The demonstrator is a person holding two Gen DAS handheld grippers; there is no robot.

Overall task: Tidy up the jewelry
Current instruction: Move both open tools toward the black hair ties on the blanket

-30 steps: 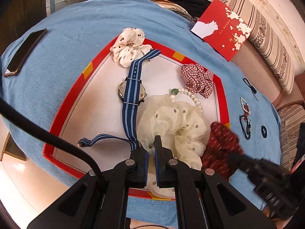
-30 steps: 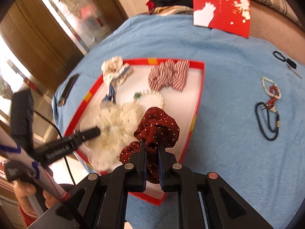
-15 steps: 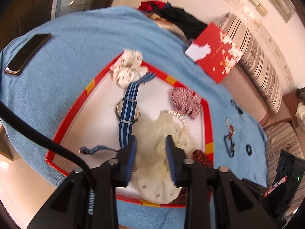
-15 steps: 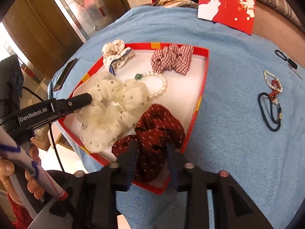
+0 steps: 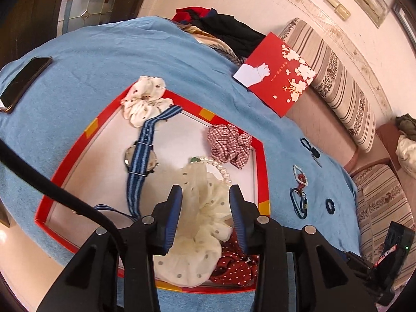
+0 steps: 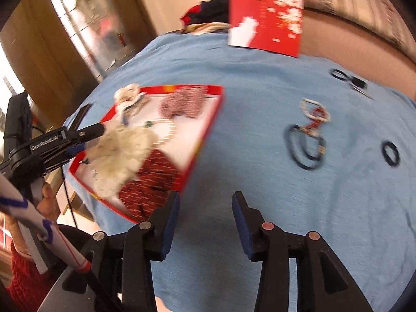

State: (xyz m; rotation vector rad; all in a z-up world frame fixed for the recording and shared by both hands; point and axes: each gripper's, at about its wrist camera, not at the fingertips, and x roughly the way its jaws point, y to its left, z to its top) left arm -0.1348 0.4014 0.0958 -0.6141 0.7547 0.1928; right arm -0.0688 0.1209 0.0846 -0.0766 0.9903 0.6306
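A red-rimmed white tray (image 5: 261, 171) (image 6: 208, 130) lies on the blue cloth. It holds a cream dotted scrunchie (image 5: 200, 215) (image 6: 122, 158), a dark red dotted scrunchie (image 5: 234, 267) (image 6: 153, 179), a checked scrunchie (image 5: 228, 144), a pearl bracelet (image 5: 221, 167), a blue striped watch (image 5: 141, 160) and a white floral scrunchie (image 5: 144, 101). My left gripper (image 5: 205, 218) is open above the cream scrunchie. My right gripper (image 6: 205, 223) is open and empty over the cloth, right of the tray. A bead bracelet (image 6: 314, 114), dark hair ties (image 6: 304, 148) and a small ring (image 6: 390, 153) lie outside the tray.
A phone (image 5: 24, 82) lies at the cloth's left edge. A red card (image 5: 275, 74) leans against striped cushions (image 5: 340, 88) at the back. A pile of dark clothes (image 5: 221, 30) sits behind. A small clip (image 5: 312, 150) lies near the bead bracelet.
Both grippers opened, letting go of the cream and dark red scrunchies in the tray. The right gripper has swung right, off the tray; the left has pulled back and up.
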